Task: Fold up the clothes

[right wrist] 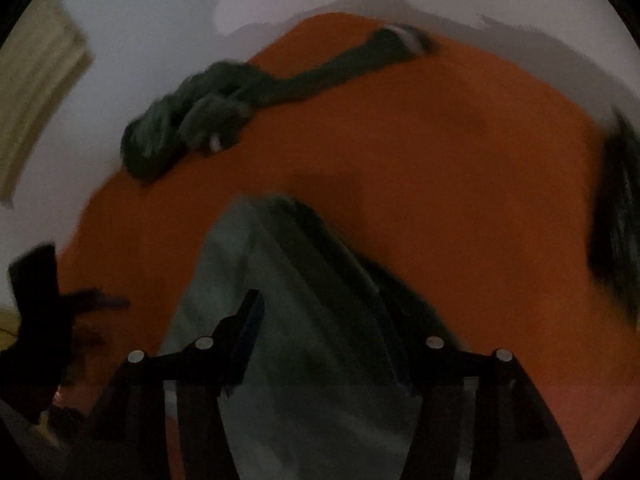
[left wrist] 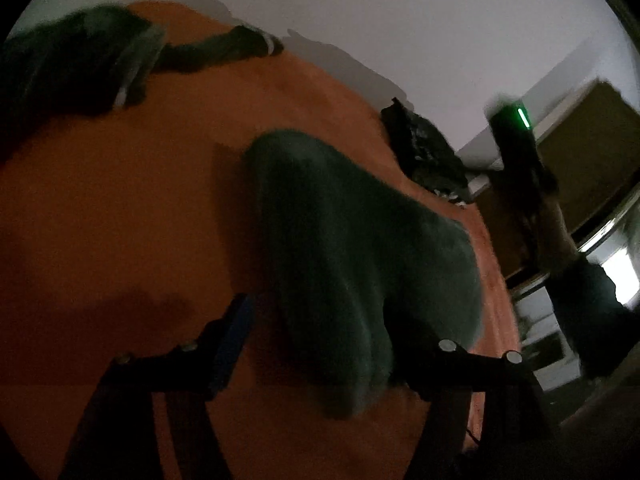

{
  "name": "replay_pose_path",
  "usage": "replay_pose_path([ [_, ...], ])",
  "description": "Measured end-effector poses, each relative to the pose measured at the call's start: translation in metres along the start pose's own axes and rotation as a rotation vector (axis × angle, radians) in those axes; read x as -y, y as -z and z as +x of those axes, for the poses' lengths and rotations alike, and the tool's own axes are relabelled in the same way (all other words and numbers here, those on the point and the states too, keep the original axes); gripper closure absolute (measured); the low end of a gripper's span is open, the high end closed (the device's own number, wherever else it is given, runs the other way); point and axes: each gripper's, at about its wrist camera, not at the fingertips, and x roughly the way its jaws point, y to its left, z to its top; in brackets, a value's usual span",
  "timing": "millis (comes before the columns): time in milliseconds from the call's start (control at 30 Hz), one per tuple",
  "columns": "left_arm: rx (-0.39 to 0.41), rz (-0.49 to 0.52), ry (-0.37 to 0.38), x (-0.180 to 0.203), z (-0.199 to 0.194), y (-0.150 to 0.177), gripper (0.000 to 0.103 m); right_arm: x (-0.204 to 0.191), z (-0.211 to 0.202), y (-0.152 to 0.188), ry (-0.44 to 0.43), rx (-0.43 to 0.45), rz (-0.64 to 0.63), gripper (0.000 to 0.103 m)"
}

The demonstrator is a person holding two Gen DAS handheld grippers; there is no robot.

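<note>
A folded dark green garment [left wrist: 352, 248] lies on the orange cover [left wrist: 120, 220]. My left gripper [left wrist: 320, 328] stands open just above its near end, and the cloth lies loose between the fingers. In the right wrist view a grey-green garment [right wrist: 304, 280] with striped folds lies under my right gripper [right wrist: 320, 304], whose jaws stand apart without pressing on it; the picture is blurred. A crumpled green garment [right wrist: 188, 124] with a white-cuffed sleeve [right wrist: 404, 38] lies farther back. The right gripper [left wrist: 516, 140] with its green light shows at the right of the left wrist view.
A dark bundle [left wrist: 424, 148] sits at the cover's right edge, also seen as a dark bundle [right wrist: 616, 208]. The crumpled green garment [left wrist: 80, 60] is at the far left. A pale wall [left wrist: 400, 20] rises behind. Furniture and a bright floor [left wrist: 552, 344] lie past the right edge.
</note>
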Motion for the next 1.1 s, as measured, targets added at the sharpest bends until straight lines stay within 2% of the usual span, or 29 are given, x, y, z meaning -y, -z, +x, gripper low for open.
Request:
replay_pose_path([
  [100, -0.032, 0.034, -0.041, -0.005, 0.032, -0.032, 0.034, 0.041, -0.009, 0.034, -0.015, 0.025, 0.080, 0.049],
  [200, -0.057, 0.031, -0.078, -0.008, 0.075, -0.063, 0.027, 0.061, -0.016, 0.050, -0.131, 0.053, 0.115, 0.049],
  [267, -0.088, 0.029, -0.117, -0.012, 0.103, -0.080, 0.027, 0.065, -0.023, 0.055, -0.143, 0.075, 0.065, 0.049],
  [333, -0.151, 0.022, -0.132, -0.021, 0.133, -0.091, 0.027, 0.058, -0.012, 0.057, -0.101, 0.026, -0.028, 0.053],
  [400, -0.146, 0.013, -0.098, -0.021, 0.139, -0.093, 0.043, 0.054, 0.001, 0.062, -0.035, -0.031, -0.121, 0.094],
  [433, -0.137, 0.007, -0.077, -0.020, 0.141, -0.095, 0.063, 0.050, 0.005, 0.062, -0.005, -0.022, -0.146, 0.094],
  [467, -0.104, 0.014, -0.073, -0.014, 0.136, -0.097, 0.070, 0.047, 0.004, 0.060, 0.022, 0.000, -0.166, 0.096],
  [533, -0.006, 0.061, -0.074, 0.004, 0.118, -0.100, 0.076, 0.043, -0.022, 0.056, 0.058, 0.125, -0.171, 0.096],
  [600, 0.066, 0.105, -0.091, 0.020, 0.107, -0.104, 0.076, 0.046, -0.038, 0.054, 0.074, 0.206, -0.142, 0.096],
  [633, 0.064, 0.117, -0.116, 0.023, 0.110, -0.105, 0.075, 0.051, -0.036, 0.051, 0.086, 0.208, -0.129, 0.096],
  [700, -0.018, 0.100, -0.195, 0.016, 0.137, -0.107, 0.070, 0.063, -0.029, 0.046, 0.108, 0.201, -0.106, 0.096],
  [767, -0.062, 0.031, -0.240, 0.000, 0.157, -0.101, 0.054, 0.078, 0.003, 0.043, 0.104, 0.128, -0.075, 0.096],
  [800, -0.060, -0.005, -0.249, -0.007, 0.159, -0.099, 0.048, 0.086, 0.020, 0.042, 0.097, 0.090, -0.055, 0.096],
  [867, -0.050, -0.088, -0.234, -0.020, 0.155, -0.096, 0.026, 0.099, 0.042, 0.042, 0.071, 0.045, -0.009, 0.095],
  [933, -0.053, -0.187, -0.174, -0.038, 0.145, -0.097, 0.024, 0.106, 0.034, 0.044, 0.056, 0.071, 0.052, 0.080],
  [967, -0.050, -0.214, -0.165, -0.044, 0.137, -0.098, 0.024, 0.110, 0.028, 0.045, 0.048, 0.090, 0.089, 0.059],
  [1000, -0.041, -0.235, -0.169, -0.048, 0.127, -0.100, 0.024, 0.113, 0.019, 0.047, 0.040, 0.112, 0.122, 0.045],
  [1033, -0.033, -0.256, -0.174, -0.053, 0.118, -0.103, 0.025, 0.115, 0.007, 0.050, 0.030, 0.139, 0.147, 0.044],
  [1100, -0.032, -0.213, -0.236, -0.045, 0.100, -0.107, 0.025, 0.114, -0.021, 0.059, 0.034, 0.196, 0.186, 0.044],
])
